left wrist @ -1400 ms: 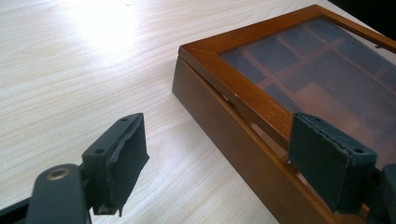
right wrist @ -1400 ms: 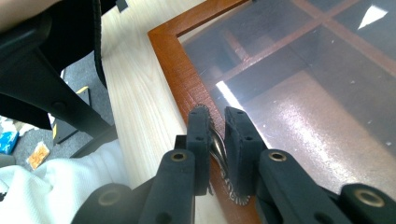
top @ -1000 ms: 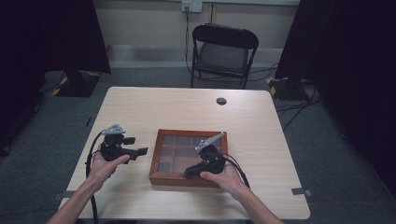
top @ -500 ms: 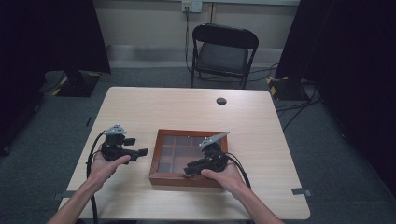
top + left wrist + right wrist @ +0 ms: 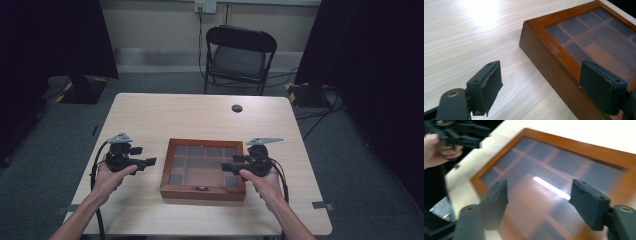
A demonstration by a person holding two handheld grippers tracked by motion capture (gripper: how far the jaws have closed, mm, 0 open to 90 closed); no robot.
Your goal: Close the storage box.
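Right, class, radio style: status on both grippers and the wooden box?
Left gripper open, beside wooden box, not touching. Right gripper open, over the glass lid. Box shut, flat on table. Nothing in the way.

The right gripper (image 5: 539, 202) has its two black jaws spread wide apart, with nothing between them, above the glass lid of a wooden box (image 5: 579, 147). Through the blurred glass the dividers of several compartments are visible, and a bright streak of light reflects off the pane between the jaws. At upper left, beyond the box and the pale table (image 5: 461, 187), a hand (image 5: 436, 150) grips the left gripper (image 5: 461, 135).
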